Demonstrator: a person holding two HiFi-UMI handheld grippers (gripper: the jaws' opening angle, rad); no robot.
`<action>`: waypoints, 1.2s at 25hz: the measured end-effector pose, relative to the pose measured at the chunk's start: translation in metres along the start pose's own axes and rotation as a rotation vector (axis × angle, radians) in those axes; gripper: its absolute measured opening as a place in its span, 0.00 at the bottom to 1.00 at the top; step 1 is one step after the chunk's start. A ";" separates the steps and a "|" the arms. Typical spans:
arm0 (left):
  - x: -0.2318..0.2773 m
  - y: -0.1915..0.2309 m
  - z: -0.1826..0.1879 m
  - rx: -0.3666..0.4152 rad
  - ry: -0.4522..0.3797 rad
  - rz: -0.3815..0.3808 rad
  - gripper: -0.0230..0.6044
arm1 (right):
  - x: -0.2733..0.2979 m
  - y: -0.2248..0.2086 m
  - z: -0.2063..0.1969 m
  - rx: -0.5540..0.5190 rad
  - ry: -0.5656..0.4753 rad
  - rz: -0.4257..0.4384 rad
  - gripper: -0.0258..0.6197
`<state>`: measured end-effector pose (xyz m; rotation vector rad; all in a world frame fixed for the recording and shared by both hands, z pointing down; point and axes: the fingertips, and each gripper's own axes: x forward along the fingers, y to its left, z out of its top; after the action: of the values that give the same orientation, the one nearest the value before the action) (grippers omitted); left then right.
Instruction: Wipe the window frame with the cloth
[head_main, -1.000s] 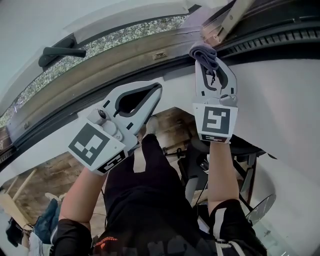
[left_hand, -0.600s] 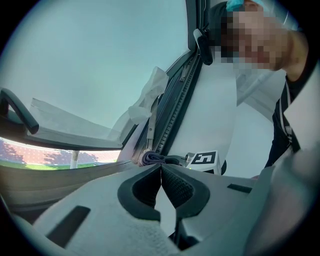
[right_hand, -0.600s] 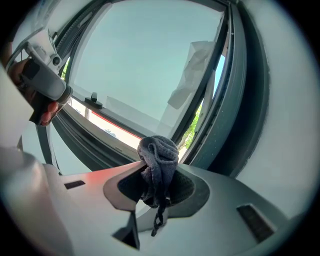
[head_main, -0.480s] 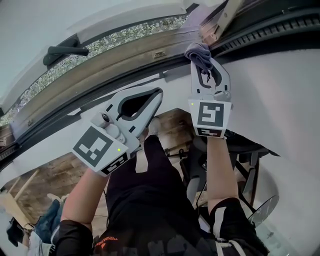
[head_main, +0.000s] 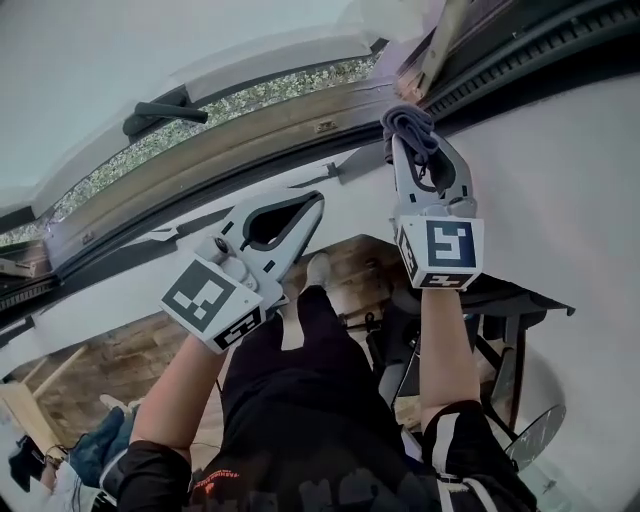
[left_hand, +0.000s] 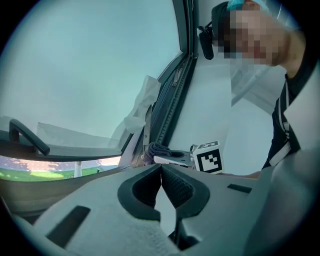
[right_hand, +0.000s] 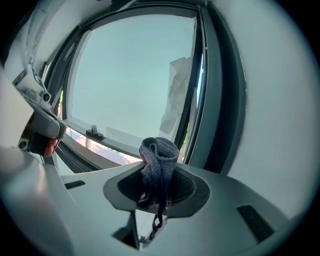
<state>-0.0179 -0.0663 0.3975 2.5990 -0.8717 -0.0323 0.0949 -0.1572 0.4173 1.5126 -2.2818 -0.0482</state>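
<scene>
The right gripper reached up, squeezing a soft, bunched grey cloth right at the long window frame. The white plastic left gripper tilted below the frame, pinched together on nothing.

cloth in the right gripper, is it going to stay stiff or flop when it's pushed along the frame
Probably floppy: the cloth bunches in soft folds in the right gripper, a loose thread dangling below. Likely light, as the bunch stands up unsupported. It should squash against the frame rather than push stiffly.
</scene>
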 end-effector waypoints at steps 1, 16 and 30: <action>-0.002 -0.002 0.003 0.004 -0.003 0.000 0.07 | -0.004 0.001 0.005 0.005 -0.009 0.004 0.20; -0.043 -0.035 0.056 0.100 -0.044 0.008 0.07 | -0.061 -0.005 0.072 0.067 -0.114 0.013 0.20; -0.097 -0.066 0.104 0.180 -0.134 0.015 0.07 | -0.130 0.019 0.140 0.075 -0.230 0.059 0.20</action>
<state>-0.0738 0.0003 0.2667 2.7837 -0.9822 -0.1316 0.0734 -0.0606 0.2530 1.5458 -2.5333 -0.1270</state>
